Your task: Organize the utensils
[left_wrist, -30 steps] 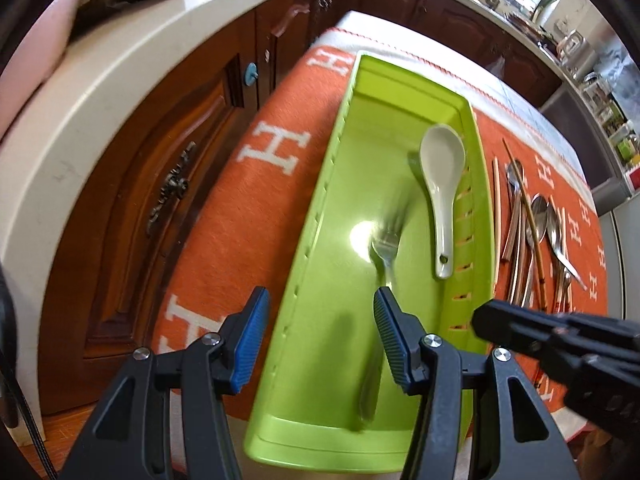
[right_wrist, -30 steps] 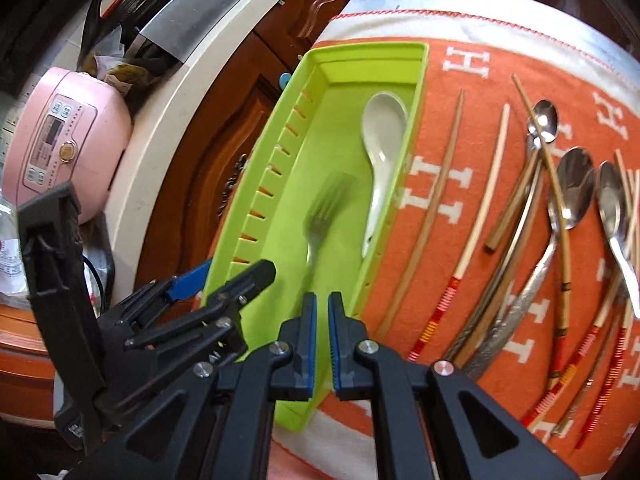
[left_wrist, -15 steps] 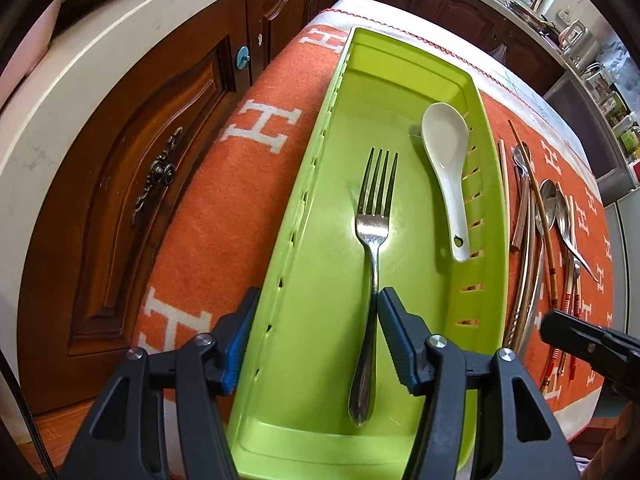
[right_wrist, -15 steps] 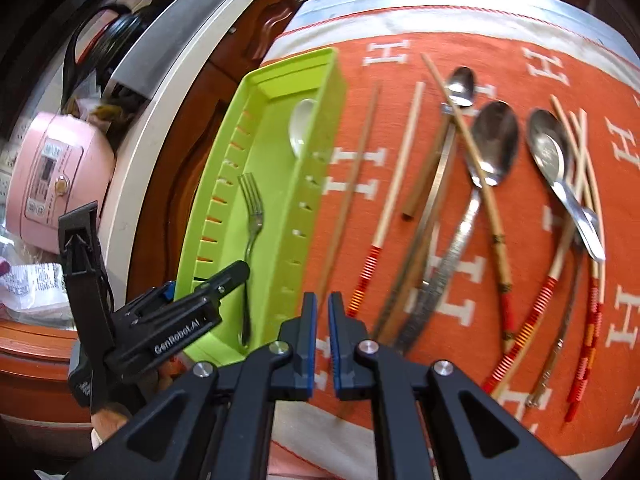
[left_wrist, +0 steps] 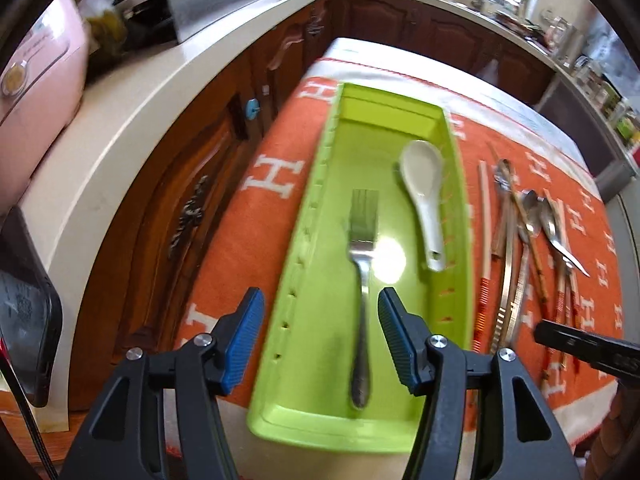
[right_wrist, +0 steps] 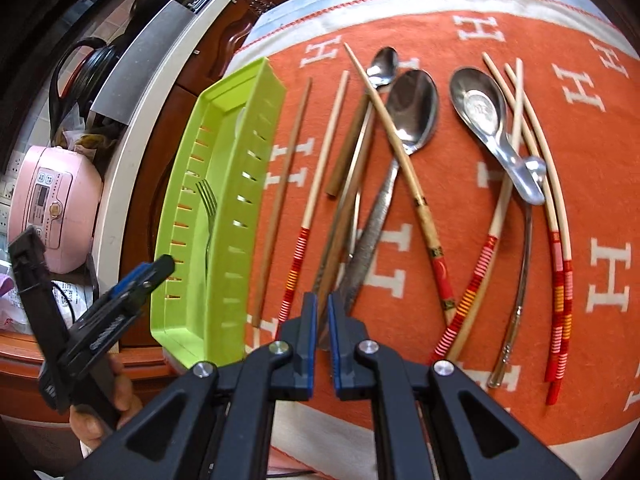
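Many white "H" letters; orange cloth (right_wrist: 500,288)

White capital letters "H" are showing all over the orange cloth (right_wrist: 500,128) — woven in as a repeating pattern, some standing upright and some lying sideways, and the same letters are appearing on the cloth in the left wrist view (left_wrist: 272,176). The pink cooker (right_wrist: 52,208) is carrying a small display and button panel on its front, but its markings are staying too small to read. The side of the left gripper (right_wrist: 132,284) is bearing pale lettering — it is too blurred to make out here.
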The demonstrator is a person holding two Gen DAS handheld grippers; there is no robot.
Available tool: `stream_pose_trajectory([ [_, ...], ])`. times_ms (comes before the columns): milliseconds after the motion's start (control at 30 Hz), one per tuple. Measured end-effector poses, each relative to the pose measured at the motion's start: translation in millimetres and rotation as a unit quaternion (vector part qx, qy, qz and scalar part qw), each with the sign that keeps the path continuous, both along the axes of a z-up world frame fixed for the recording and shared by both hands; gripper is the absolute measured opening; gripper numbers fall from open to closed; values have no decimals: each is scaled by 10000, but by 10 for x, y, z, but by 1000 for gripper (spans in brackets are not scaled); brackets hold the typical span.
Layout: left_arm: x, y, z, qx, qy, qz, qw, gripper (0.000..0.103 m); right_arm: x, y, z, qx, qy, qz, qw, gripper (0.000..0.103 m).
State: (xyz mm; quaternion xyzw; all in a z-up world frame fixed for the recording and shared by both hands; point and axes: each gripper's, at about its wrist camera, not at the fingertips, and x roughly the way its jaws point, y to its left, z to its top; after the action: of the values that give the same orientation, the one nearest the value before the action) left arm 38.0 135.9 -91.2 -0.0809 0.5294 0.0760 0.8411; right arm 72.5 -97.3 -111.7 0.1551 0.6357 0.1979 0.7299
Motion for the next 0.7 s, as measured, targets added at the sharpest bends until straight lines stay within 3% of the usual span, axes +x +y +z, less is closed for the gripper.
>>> stream_pose_trajectory([
  [100,12,-94,26,144,-13,-154,9998,55,-15,-60,-26,63,24,-73,10000,6],
  [133,18,-113,31,158,-10,-190,9997,49,-21,-85,-28,80,18,-100,9999,6],
  [167,28,-133,28,66,33,-232,9997,32,-31,-107,-28,97,14,-119,9999,6],
  [233,42,-154,20,-172,133,-297,9993,23,-42,-154,-24,111,-10,-154,9998,6],
  [333,55,-203,22,-119,120,-407,9990,23,-57,-221,-22,130,-37,-204,9997,6],
  [633,234,-65,-386,-383,527,-207,9977,22,-78,-393,-50,207,-49,-351,9992,6],
  [700,251,-90,-398,-214,520,-207,9982,21,-88,-412,-46,206,-75,-359,9991,6],
])
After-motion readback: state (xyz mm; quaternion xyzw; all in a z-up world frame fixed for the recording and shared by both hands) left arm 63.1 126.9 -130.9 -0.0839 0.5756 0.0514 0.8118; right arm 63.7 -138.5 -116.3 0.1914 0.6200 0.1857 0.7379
